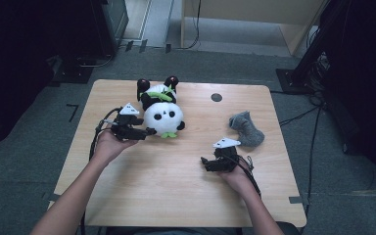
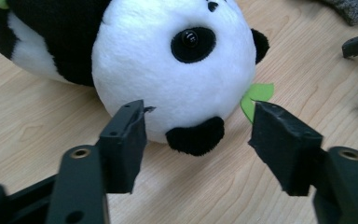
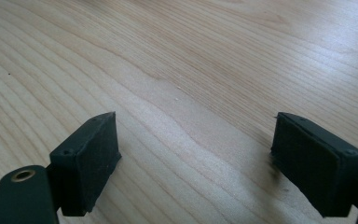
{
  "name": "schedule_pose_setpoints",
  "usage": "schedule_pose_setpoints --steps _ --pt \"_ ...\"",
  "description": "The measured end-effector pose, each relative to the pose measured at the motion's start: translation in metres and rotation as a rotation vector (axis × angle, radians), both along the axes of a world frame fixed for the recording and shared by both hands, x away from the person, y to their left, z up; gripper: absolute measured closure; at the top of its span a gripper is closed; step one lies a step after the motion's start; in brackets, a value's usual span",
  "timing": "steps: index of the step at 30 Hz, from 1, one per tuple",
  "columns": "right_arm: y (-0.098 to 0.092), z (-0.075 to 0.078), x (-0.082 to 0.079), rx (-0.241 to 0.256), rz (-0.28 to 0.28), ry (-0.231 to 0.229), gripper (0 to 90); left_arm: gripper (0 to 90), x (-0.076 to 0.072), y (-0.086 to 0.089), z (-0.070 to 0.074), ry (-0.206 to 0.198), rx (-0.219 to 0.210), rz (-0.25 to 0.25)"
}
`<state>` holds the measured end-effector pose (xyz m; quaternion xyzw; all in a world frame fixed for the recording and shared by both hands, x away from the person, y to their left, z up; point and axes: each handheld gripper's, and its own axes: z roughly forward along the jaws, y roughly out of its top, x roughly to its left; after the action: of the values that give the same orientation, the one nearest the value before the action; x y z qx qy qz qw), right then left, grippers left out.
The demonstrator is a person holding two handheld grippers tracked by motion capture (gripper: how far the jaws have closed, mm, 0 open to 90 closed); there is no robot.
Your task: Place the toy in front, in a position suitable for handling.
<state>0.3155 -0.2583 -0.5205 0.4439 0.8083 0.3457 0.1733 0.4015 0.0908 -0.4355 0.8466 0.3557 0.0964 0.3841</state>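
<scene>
Both grippers' fingers gape wide (holding nothing), the left gripper seemingly just touching the panda.

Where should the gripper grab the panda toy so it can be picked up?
Probably by the black ear on the panda toy. It lies on its back, head toward the left gripper, whose open jaws already stand either side of that ear. The round white head looks too wide for them; the small soft ear fits. Come in low along the table.

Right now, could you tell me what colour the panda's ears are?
Black, on a white head; the panda shows best in the left gripper view.
</scene>
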Motion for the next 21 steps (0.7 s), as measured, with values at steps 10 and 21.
schedule_pose_setpoints --steps 10,21 --pt "0.000 -0.003 -0.002 0.017 -0.001 -0.026 12.5 36.7 0.012 -0.003 0.011 -0.028 -0.001 0.007" --pt "0.000 -0.003 -0.002 0.017 0.001 -0.027 12.6 37.1 0.033 0.001 0.023 0.001 -0.027 0.009"
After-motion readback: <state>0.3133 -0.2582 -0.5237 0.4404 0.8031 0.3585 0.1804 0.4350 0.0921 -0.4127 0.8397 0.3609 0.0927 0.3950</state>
